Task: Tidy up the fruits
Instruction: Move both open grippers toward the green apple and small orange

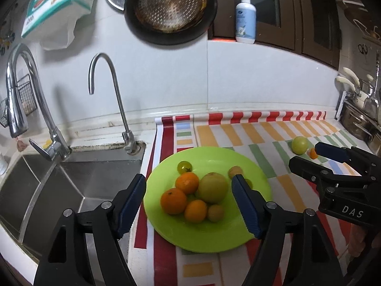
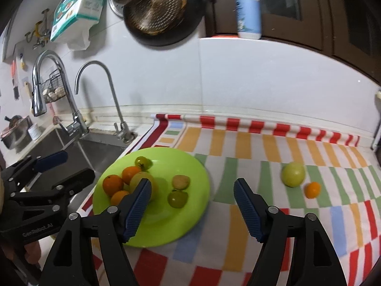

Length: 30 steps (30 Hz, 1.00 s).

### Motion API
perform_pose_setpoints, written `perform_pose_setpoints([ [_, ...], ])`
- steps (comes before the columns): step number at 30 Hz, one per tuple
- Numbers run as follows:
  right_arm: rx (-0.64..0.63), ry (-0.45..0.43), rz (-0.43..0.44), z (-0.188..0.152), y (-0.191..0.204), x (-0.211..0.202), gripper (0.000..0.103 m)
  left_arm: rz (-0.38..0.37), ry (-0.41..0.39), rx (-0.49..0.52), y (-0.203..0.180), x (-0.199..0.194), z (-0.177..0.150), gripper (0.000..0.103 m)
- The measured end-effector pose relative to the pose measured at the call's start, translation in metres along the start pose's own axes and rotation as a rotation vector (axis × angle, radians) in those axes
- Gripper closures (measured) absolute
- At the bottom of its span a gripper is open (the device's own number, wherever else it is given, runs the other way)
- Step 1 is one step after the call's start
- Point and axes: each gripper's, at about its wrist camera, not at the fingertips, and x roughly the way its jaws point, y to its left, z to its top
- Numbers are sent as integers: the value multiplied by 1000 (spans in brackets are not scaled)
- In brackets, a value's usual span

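A lime-green plate sits on the striped cloth beside the sink. It holds three oranges, a large yellow-green fruit and several small green and tan fruits. My left gripper hovers over the pile, open, with nothing held. On the cloth to the right lie a green round fruit and a small orange. My right gripper stands open and empty above the plate's right edge, left of those two loose fruits. Each gripper shows at the edge of the other's view.
A steel sink with two faucets lies left of the plate. The striped cloth covers the counter. A soap bottle stands on the ledge. Steel pots crowd the far right. A pan hangs on the wall.
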Motion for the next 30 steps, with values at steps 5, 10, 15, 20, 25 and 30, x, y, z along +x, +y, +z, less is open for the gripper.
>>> perform_pose_setpoints([
  [5,17,-20,-23,-4,-13,-20,31,-19,-24,6,-17,-12,2,25],
  [10,32,-47,-58,-8,-28,-39,27,-35,-54,19,-37,-24,5,17],
  [15,42,-69,-89,-11,-46,-56,27,-36,-77,25,-54,-30,9,11],
  [20,47,-89,-121,-12,-62,-70,27,-34,-94,20,-70,-33,13,8],
  [25,51,-102,-146,-14,-81,-79,27,-42,-102,32,-90,-33,16,7],
  [30,52,-107,-163,-16,-103,-84,27,-53,-112,57,-112,-29,20,7],
])
